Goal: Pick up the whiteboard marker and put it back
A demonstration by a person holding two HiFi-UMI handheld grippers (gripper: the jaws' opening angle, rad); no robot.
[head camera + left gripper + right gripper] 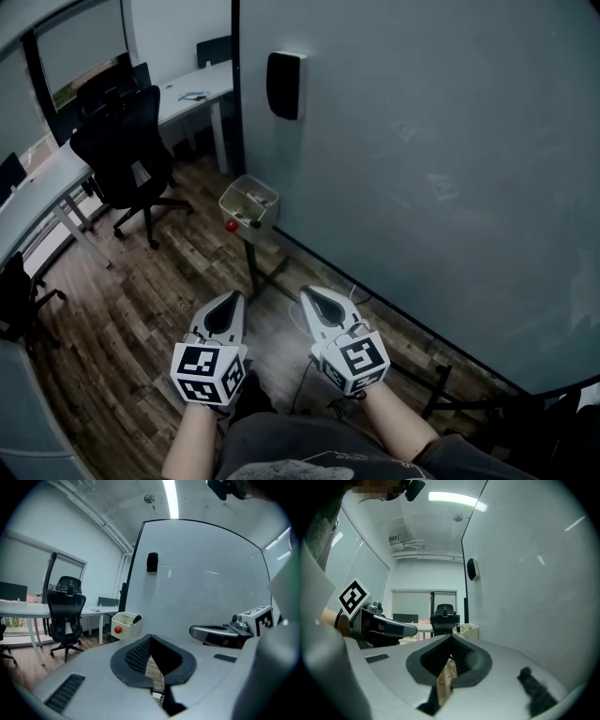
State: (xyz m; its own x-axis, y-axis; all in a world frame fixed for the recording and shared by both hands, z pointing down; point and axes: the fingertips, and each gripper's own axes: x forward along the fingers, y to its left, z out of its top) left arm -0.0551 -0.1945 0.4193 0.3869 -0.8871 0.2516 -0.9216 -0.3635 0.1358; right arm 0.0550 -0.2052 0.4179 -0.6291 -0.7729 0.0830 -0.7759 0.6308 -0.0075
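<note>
What I take for the marker [136, 619] pokes from the white box [123, 621], well ahead. My left gripper [150, 637] and right gripper [451, 636] are pressed together, empty.

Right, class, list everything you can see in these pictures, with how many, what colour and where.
Whiteboard: one, pale grey, standing at right.
Black pad: one, black, on the board's upper left.
Tray: one, cream, at the board's left edge.
Marker: one, dark, sticking out of the tray.
Red knob: one, red, on the tray's front.
Office chair: one, black, by the desks.
Desks: at least two, white, far left.
Floor: wood planks.
Left tongs: grey-white, shut, empty.
Right tongs: grey-white, shut, empty.
</note>
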